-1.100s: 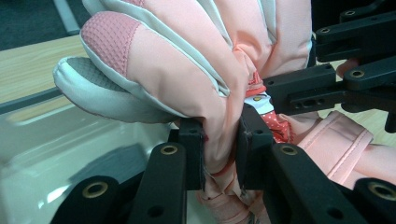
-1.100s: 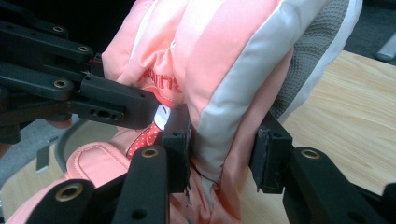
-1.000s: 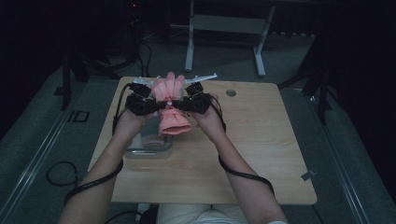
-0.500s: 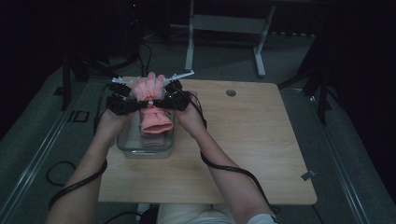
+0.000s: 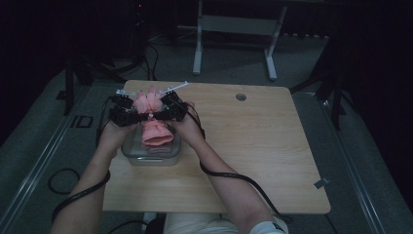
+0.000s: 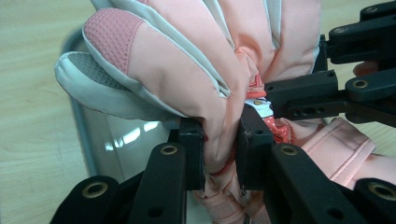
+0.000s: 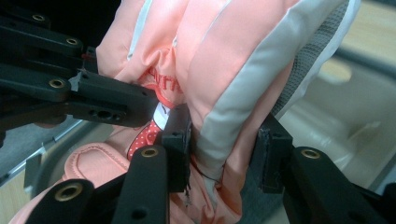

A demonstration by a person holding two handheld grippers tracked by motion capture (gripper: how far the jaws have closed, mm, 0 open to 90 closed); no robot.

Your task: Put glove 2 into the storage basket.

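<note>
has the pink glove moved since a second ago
Yes. The pink glove, held by both grippers, has shifted left, from over the table middle to above the clear container.

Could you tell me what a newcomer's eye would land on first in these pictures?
First, the pink padded glove, held up between the left tongs and the right tongs near the table's far left corner. Both tongs are clamped on its fabric. Directly beneath sits a clear container, with the glove's cuff hanging over it.
</note>
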